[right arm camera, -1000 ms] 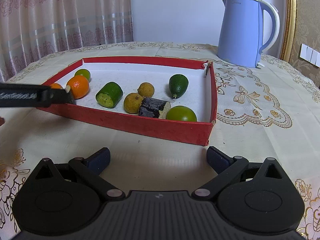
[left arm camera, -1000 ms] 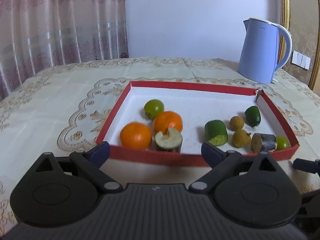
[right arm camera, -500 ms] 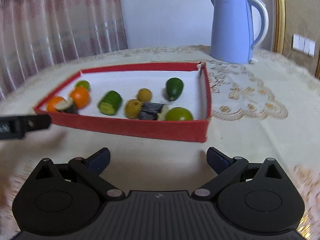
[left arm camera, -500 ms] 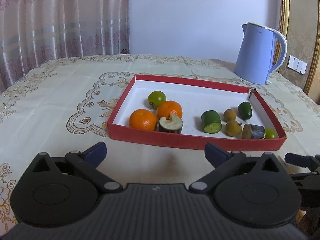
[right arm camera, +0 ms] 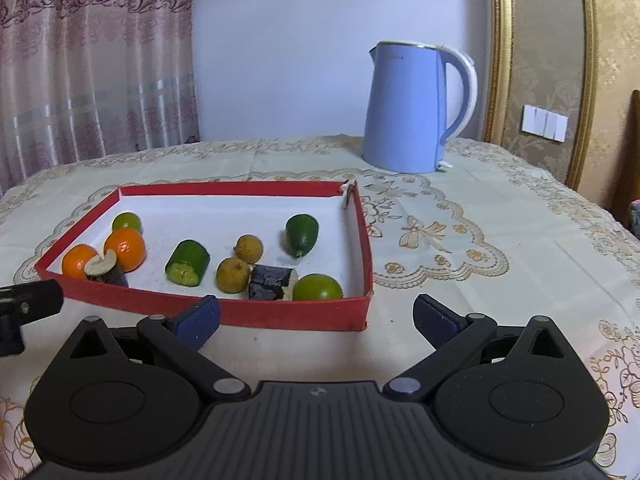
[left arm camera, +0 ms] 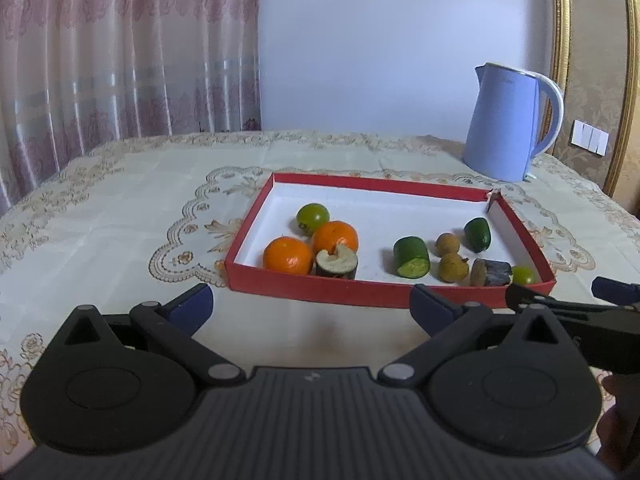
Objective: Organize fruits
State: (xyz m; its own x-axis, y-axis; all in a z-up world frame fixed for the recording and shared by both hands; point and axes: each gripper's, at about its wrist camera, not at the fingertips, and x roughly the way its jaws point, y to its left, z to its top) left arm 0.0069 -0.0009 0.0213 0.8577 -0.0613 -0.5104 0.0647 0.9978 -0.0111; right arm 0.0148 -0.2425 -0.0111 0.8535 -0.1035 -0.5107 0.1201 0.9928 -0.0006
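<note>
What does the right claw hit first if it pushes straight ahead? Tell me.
Probably the near red wall of the tray, just ahead of the open right claw; the lime sits right behind it. Depth is uncertain.

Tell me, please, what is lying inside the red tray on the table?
The red tray holds two oranges, three green citrus, two brown longans, a cut green piece and two dark-skinned cut pieces. Its near wall hides some fruit bottoms.

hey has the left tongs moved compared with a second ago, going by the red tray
Yes. In the left wrist view the red tray now sits farther off and shows whole, so the left tongs have drawn back from it, open and empty.
</note>
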